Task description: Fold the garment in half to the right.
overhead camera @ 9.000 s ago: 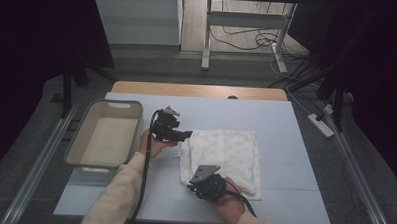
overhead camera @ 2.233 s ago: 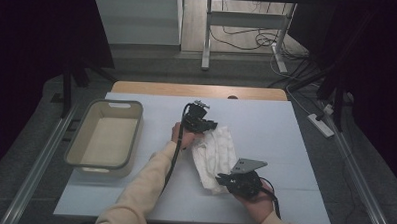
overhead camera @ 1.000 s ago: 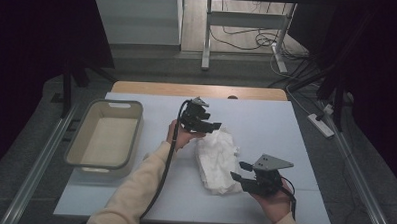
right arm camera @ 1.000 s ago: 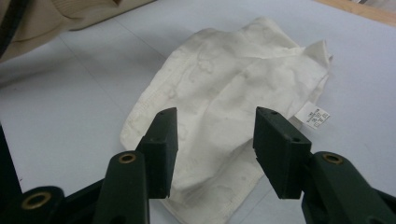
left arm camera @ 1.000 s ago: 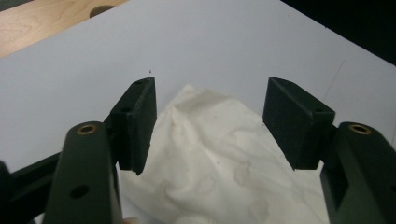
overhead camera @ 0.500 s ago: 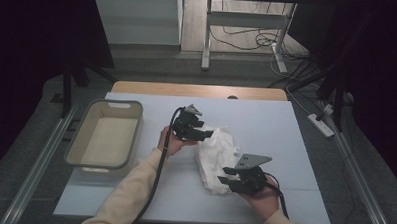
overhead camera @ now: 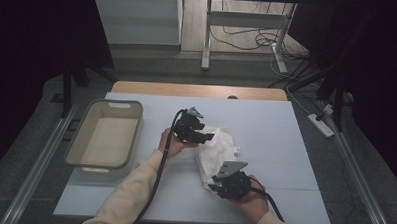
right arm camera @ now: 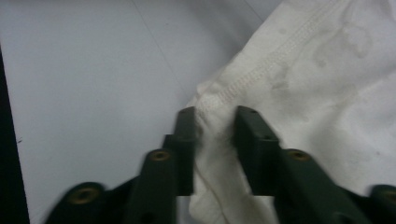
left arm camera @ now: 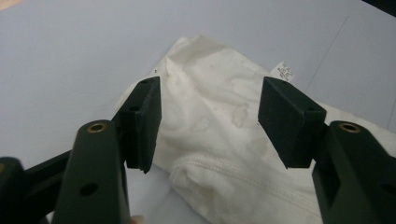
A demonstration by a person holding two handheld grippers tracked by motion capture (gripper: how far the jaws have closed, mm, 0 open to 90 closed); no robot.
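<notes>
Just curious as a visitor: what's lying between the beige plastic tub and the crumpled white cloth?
In the high view, the left gripper and its hand sit between the tub and cloth; otherwise bare blue tabletop.

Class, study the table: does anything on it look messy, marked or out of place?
Yes. The white cloth lies bunched and crumpled mid-table rather than flat, and the left gripper view shows faint stains on it. The bin sits squarely at the table's left, nothing spilled.

left claw (left arm camera: 210,121) spread wide, white cloth (left arm camera: 233,140) between jaws, tag (left arm camera: 285,72)
</notes>
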